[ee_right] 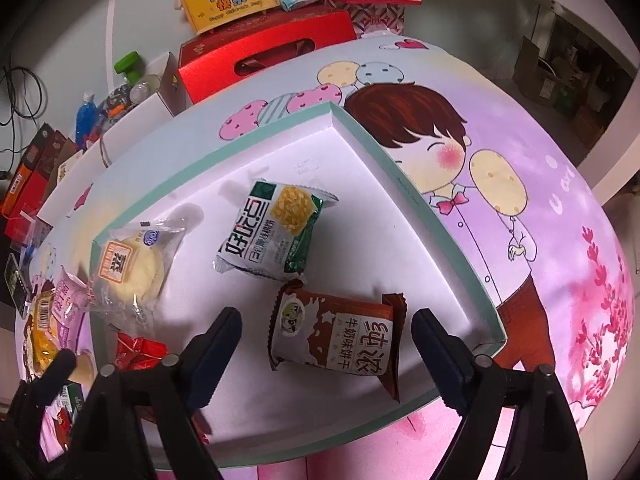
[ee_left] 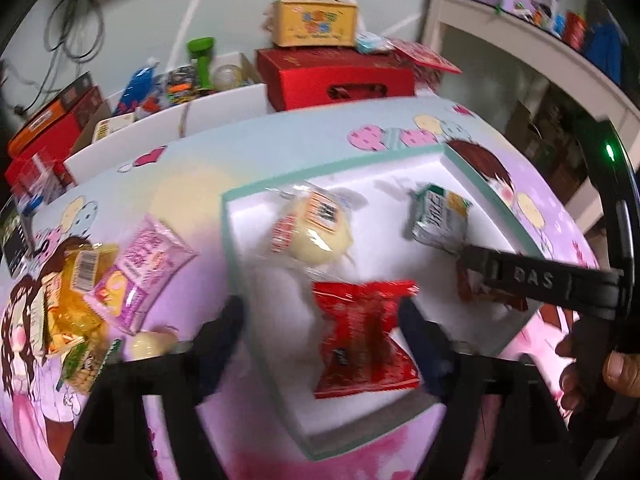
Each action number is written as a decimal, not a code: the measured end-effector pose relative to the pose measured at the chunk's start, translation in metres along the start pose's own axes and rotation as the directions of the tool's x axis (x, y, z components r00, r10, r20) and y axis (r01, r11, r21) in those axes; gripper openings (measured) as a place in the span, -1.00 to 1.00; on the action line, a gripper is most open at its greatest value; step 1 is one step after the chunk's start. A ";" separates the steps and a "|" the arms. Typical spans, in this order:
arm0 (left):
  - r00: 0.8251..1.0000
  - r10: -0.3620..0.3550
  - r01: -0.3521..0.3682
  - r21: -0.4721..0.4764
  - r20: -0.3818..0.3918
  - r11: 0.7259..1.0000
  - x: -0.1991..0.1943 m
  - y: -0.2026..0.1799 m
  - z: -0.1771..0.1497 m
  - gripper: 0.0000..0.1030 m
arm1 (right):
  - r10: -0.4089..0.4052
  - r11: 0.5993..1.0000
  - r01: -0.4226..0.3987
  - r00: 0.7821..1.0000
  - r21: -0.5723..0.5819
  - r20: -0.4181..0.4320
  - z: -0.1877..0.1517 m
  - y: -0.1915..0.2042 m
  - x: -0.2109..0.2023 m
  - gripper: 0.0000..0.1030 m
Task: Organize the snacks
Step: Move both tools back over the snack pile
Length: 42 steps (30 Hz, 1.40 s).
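A shallow white box with a teal rim [ee_left: 236, 216] [ee_right: 440, 216] lies on the cartoon tablecloth. In it lie a red packet [ee_left: 360, 344] [ee_right: 140, 354], a clear-wrapped pale bun [ee_left: 316, 224] [ee_right: 132, 268], a green-and-white packet [ee_left: 440, 216] [ee_right: 272, 232] and a brown milk-biscuit packet [ee_right: 336, 336] [ee_left: 472, 292]. My left gripper [ee_left: 320, 320] is open above the red packet, which lies free between the fingers. My right gripper [ee_right: 326, 332] is open around the brown packet, not touching it. Loose snacks [ee_left: 120, 280] [ee_right: 52, 316] lie left of the box.
The right gripper's body [ee_left: 540, 280] reaches across the box's right side in the left wrist view. A red gift box [ee_left: 336, 80] [ee_right: 272, 52], a yellow case [ee_left: 316, 20] [ee_right: 228, 0] and a white bin of items [ee_left: 168, 88] stand beyond the table's far edge. White shelving [ee_left: 540, 60] stands right.
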State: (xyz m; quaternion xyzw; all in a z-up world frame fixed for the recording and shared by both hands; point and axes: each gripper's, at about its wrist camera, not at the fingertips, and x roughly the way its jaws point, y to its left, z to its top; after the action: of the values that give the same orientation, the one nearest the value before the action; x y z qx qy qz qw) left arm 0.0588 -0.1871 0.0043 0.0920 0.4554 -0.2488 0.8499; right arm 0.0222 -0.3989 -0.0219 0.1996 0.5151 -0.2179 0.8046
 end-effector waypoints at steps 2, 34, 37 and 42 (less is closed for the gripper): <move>1.000 0.021 -0.021 -0.031 0.020 0.999 -0.002 0.010 0.000 0.76 | 0.004 1.000 -0.004 1.000 -0.010 0.004 0.000 0.001 0.000 0.74; 0.981 0.193 -0.190 -0.309 -0.024 0.932 -0.033 0.135 -0.020 0.95 | 0.064 0.990 -0.057 0.997 -0.133 0.044 -0.008 0.044 -0.011 1.00; 0.972 0.234 -0.231 -0.346 -0.032 0.910 -0.043 0.156 -0.027 0.95 | 0.079 0.986 -0.070 0.996 -0.150 0.050 -0.010 0.054 -0.014 1.00; 0.949 0.311 -0.306 -0.420 -0.059 0.855 -0.064 0.193 -0.046 0.95 | 0.123 0.975 -0.104 0.989 -0.198 0.084 -0.016 0.080 -0.026 1.00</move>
State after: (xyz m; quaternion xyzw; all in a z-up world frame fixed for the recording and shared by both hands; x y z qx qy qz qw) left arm 0.0942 0.0182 0.0168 -0.0242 0.4730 -0.0053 0.8807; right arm 0.0448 -0.3201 0.0029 0.1389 0.4823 -0.1299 0.8551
